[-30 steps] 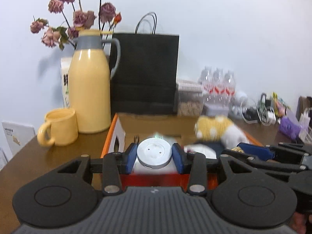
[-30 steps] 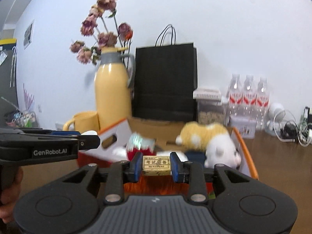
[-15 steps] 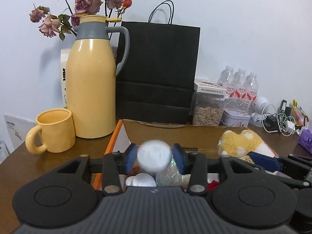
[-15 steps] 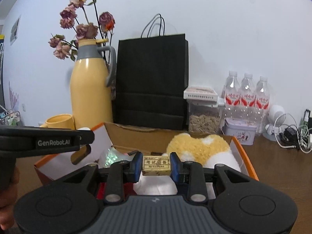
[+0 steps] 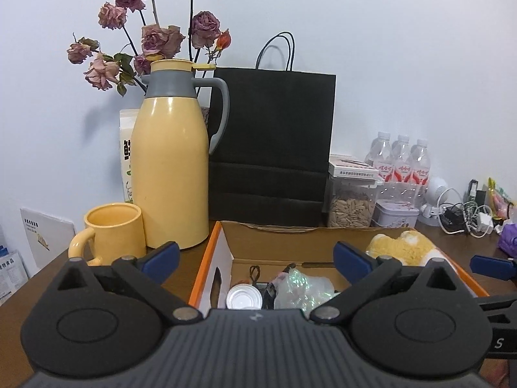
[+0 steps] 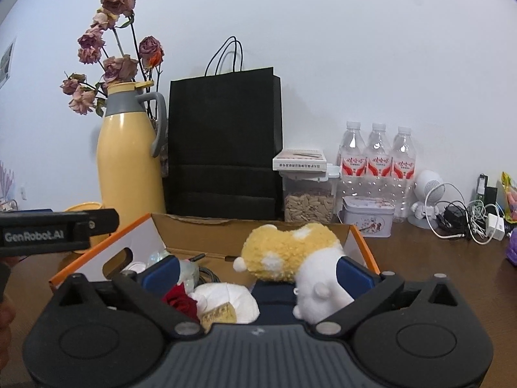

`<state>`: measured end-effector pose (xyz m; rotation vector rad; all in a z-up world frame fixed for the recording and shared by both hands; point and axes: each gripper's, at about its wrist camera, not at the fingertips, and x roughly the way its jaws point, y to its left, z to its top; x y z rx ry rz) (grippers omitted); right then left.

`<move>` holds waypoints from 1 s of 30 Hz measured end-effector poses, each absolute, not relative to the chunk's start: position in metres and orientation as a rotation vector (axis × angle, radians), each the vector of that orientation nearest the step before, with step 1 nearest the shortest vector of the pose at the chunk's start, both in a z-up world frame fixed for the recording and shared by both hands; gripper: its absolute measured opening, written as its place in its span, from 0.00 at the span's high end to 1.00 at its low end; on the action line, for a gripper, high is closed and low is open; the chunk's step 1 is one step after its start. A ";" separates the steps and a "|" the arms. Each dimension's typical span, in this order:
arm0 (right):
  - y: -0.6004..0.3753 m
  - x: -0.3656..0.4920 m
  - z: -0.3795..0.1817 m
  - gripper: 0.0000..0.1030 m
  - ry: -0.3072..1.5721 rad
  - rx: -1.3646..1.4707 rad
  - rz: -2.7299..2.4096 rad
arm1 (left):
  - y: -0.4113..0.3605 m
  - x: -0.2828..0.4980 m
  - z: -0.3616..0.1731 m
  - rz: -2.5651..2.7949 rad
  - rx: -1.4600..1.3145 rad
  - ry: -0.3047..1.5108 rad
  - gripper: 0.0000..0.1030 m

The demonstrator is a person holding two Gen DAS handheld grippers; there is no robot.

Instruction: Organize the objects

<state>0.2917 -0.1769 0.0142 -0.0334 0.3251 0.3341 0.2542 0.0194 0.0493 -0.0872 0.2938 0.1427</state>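
Observation:
An orange-rimmed cardboard box (image 5: 206, 268) (image 6: 97, 258) sits just ahead of both grippers. My left gripper (image 5: 257, 258) hangs over its left end, jaws opening wide with nothing between the pads. Below it lie a white round disc (image 5: 244, 297) and a shiny crinkled wrapper (image 5: 303, 286). My right gripper (image 6: 258, 273) is over the box too, jaws opening, nothing gripped. Under it a small tan block (image 6: 218, 315) rests on a white soft lump, beside a red rose (image 6: 181, 300) and a yellow-and-white plush (image 6: 290, 252) (image 5: 400, 247).
Behind the box stand a yellow thermos jug (image 5: 171, 174) with dried roses, a yellow mug (image 5: 111, 232), a black paper bag (image 5: 271, 148), a seed jar (image 6: 308, 200), water bottles (image 6: 378, 158) and a tin (image 6: 368, 216). Tangled cables (image 6: 458, 213) lie at the right.
The left jaws spread and let the white round disc drop into the box. The right jaws spread and released the tan block, which now lies in the box. Both grippers moved closer over it.

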 end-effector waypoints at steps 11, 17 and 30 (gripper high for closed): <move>-0.204 0.223 0.037 0.00 0.305 -0.003 0.335 | 0.015 0.191 0.054 0.110 -0.038 0.344 0.00; -0.217 0.182 0.036 0.00 0.356 -0.002 0.332 | 0.012 0.149 0.047 0.114 -0.015 0.409 0.00; -0.220 0.124 0.011 0.00 0.469 -0.048 0.338 | 0.012 0.083 0.022 0.125 -0.031 0.512 0.00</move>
